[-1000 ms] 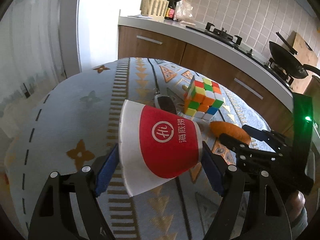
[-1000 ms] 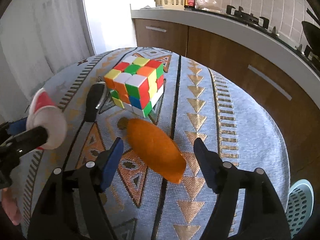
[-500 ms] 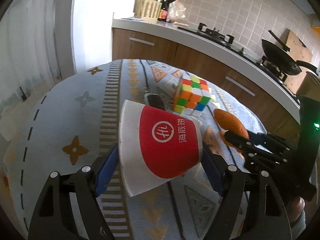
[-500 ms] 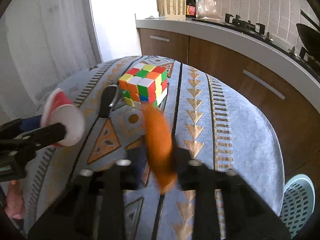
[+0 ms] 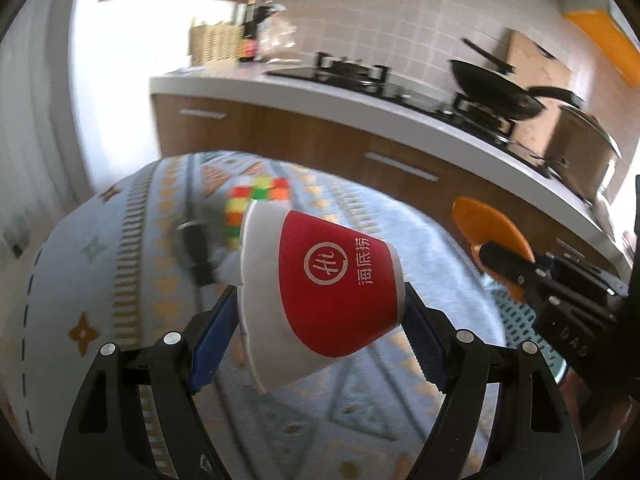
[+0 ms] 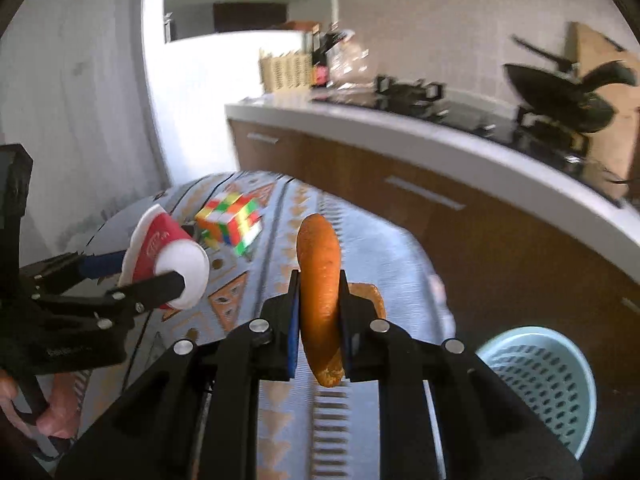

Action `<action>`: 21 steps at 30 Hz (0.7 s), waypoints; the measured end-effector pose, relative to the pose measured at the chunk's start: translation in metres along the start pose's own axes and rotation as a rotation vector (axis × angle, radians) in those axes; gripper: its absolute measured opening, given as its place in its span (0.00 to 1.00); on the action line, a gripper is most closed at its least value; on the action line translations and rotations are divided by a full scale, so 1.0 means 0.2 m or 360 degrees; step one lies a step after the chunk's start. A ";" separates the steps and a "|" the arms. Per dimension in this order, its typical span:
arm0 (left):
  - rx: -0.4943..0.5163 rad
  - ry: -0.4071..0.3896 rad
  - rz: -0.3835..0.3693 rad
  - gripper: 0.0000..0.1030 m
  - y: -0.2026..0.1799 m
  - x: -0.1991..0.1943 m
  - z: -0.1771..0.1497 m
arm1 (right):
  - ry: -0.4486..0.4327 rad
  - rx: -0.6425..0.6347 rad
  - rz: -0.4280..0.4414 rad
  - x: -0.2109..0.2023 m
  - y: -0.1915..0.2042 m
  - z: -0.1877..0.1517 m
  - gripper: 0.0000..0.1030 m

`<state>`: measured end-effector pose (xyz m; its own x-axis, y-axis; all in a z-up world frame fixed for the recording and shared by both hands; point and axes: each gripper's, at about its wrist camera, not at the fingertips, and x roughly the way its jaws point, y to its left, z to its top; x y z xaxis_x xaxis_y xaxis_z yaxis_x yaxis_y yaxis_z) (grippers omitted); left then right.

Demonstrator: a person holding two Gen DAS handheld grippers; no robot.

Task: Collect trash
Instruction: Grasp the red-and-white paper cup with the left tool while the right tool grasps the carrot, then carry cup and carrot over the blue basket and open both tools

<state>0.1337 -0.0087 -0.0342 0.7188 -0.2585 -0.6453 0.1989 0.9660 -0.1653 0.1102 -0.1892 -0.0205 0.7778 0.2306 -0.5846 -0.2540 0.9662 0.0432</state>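
Now both pieces of trash are lifted clear of the counter (image 6: 384,240): left gripper (image 5: 320,328) fingers pinch the red paper cup (image 5: 332,284), right gripper (image 6: 320,316) fingers squeeze the orange peel (image 6: 320,272), presumably bound for the pale bin (image 6: 540,380) near right.

left gripper (image 5: 320,320): jaws clamped, raised | right gripper (image 6: 320,308): jaws clamped, raised
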 end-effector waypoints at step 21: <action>0.0351 0.0141 -0.0418 0.74 -0.90 0.26 0.00 | 0.0033 0.0347 -0.0570 -0.42 -0.72 -0.29 0.13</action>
<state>0.1364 -0.1953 -0.0384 0.5652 -0.4867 -0.6661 0.5153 0.8388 -0.1757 0.0489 -0.3532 -0.0245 0.7825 -0.1243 -0.6102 0.1594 0.9872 0.0033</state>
